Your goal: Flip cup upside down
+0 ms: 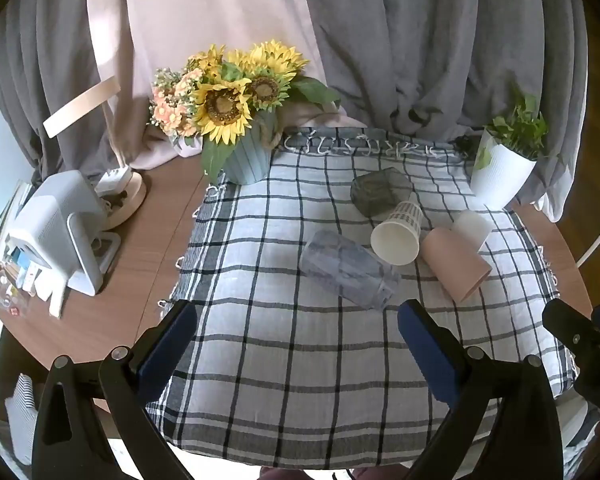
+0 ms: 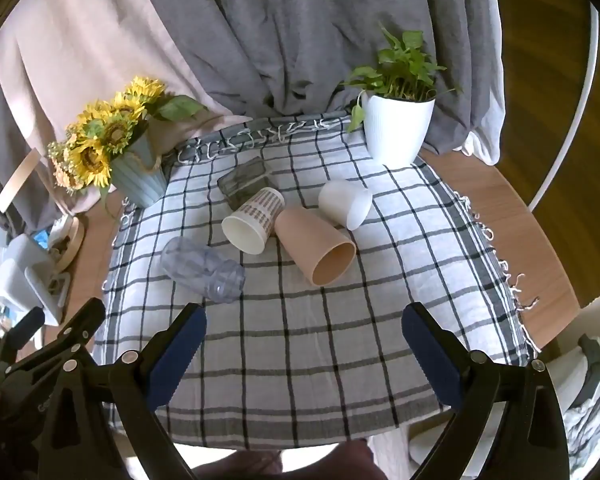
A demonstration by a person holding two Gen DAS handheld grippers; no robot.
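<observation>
Desk: brown wood, round at the edge, with a checked cloth on top.
White box: stands far left on the desk, off the cloth.
Sunflowers: in a blue pot at the back left corner of the cloth.
Left gripper: low over the near side of the cloth. Its fingers are spread wide and hold nothing.
Clear cup: lies on its side on the cloth, closest to the left gripper.
Dark glass cup: lies on its side behind the others.
Paper cup: white with a dotted band, on its side, its mouth facing the camera. It touches the dark glass cup.
Pink cup: on its side, just right of the paper cup.
White cup: on its side, touching the back of the pink cup.
Green plant: in a white pot at the back right corner of the cloth.
Right gripper: also low over the near side of the cloth. Its fingers are wide apart and empty.
</observation>
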